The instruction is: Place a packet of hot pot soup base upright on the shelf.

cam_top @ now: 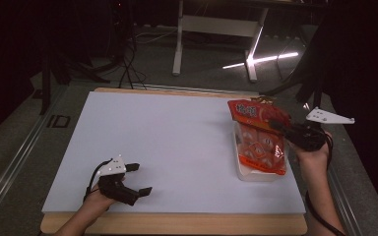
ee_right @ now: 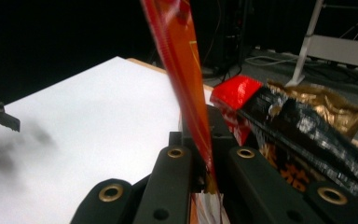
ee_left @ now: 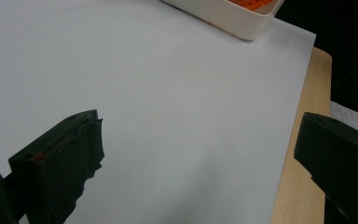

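Dark lab, white table (cam_top: 177, 142), cables (cam_top: 128, 69)

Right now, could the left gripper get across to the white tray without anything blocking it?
Probably yes: the left gripper stands open at the near left, and bare white table lies between it and the white tray, though the stretch is long.
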### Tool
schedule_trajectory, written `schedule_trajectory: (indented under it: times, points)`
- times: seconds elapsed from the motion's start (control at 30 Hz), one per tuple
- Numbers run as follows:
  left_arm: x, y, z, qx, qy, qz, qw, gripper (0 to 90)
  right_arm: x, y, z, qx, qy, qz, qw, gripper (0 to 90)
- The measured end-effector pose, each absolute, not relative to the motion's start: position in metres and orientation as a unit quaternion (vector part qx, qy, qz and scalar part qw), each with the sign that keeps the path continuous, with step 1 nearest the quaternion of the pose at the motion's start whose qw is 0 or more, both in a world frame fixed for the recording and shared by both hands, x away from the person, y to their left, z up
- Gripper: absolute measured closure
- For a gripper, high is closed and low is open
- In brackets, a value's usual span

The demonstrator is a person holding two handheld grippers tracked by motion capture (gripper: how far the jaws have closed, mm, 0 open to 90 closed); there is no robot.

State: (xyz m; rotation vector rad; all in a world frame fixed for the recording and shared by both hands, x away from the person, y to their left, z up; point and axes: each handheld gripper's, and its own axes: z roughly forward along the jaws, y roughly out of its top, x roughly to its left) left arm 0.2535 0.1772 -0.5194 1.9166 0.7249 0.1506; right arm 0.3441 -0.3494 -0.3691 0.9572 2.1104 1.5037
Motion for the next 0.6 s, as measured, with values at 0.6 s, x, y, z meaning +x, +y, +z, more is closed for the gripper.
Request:
schedule_trajectory:
  times: [0.6]
  points:
    - [0.253, 0.176, -0.521, 0.801, 0.301, 0.052, 0.515, 1.3, 0.336, -0.375, -0.395, 0.379, 0.746, 0.509, 0.202, 89.8]
